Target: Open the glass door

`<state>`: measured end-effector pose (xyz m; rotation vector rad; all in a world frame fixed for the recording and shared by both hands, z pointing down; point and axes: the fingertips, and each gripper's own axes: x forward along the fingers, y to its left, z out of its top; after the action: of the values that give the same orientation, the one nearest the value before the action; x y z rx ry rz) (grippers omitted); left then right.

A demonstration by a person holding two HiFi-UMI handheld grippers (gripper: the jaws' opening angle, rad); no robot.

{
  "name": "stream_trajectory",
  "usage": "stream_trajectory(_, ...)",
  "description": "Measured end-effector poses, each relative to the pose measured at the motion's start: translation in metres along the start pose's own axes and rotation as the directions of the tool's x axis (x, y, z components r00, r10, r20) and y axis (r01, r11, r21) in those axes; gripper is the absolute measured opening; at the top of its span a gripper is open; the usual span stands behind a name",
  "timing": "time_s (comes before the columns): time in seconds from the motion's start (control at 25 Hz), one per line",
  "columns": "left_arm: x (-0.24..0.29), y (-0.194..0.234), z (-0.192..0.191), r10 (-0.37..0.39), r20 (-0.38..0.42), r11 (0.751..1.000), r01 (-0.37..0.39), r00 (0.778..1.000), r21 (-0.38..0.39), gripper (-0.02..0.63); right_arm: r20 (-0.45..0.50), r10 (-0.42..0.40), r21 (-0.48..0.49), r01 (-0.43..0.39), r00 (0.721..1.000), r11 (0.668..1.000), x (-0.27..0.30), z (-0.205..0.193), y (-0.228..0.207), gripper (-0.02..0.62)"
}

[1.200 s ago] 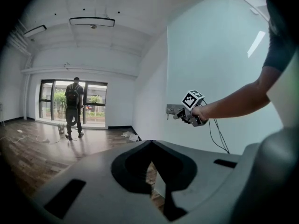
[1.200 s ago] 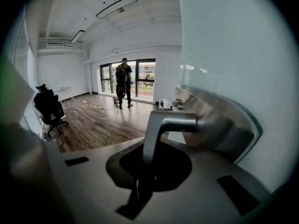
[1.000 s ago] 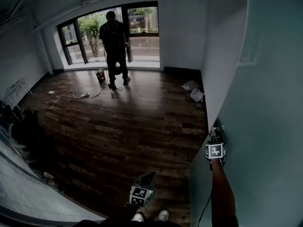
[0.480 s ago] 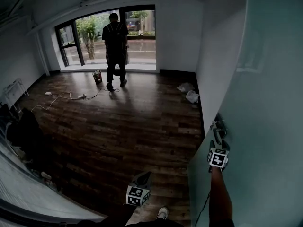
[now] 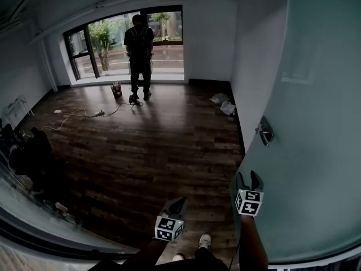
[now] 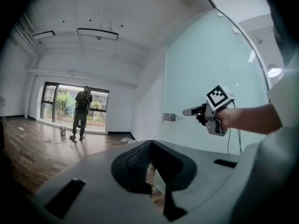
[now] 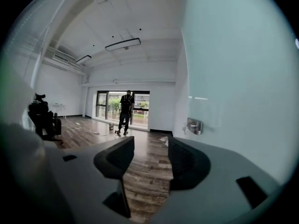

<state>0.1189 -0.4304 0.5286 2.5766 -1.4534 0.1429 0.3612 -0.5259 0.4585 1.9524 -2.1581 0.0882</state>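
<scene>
Your right gripper (image 5: pixel 249 179), jaws now wide apart and empty, has let go of the handle (image 5: pixel 264 132) and drawn back to lower centre, leaving the glass door (image 5: pixel 316 168) swung open at right, so the task looks done.

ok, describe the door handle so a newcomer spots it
The pale glass door fills the head view's right side. Near its left edge sits the handle, a small metal fitting. It is the only hardware on the pane, just beyond the open right hand-held gripper.
</scene>
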Motion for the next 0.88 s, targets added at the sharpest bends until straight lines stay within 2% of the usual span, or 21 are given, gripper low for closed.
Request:
stream_trajectory(0.12,-0.025,-0.01,-0.005,-0.018,0.004,1.0,0.018,1.0,0.011,0.006,-0.009,0.068,-0.005,-0.068,0.998,0.998,-0.042,-0.019,0.046,0.231)
stream_trajectory(0.36,-0.076,-0.02,-0.014,-0.028,0.007,1.0,0.028,1.0,0.007,0.006,0.04,0.114,-0.064,-0.111,0.993,0.992,-0.115,-0.031,0.111,0.049)
stream_trajectory(0.44,-0.089,-0.025,-0.015,-0.027,0.016,1.0,0.027,1.0,0.015,0.006,0.058,0.133,-0.071,-0.129,0.989,0.989,-0.134,-0.033,0.122,0.02)
stream_trajectory(0.68,-0.129,-0.053,-0.017,-0.022,0.03,1.0,0.022,0.999,0.017,0.006,0.079,0.175,-0.068,-0.17,0.981,0.983,-0.192,-0.05,0.141,0.018)
stream_trajectory(0.88,-0.167,-0.098,-0.029,0.005,0.034,1.0,-0.005,0.999,0.011,0.006,0.085,0.207,-0.078,-0.201,0.975,0.977,-0.254,-0.066,0.138,0.018)
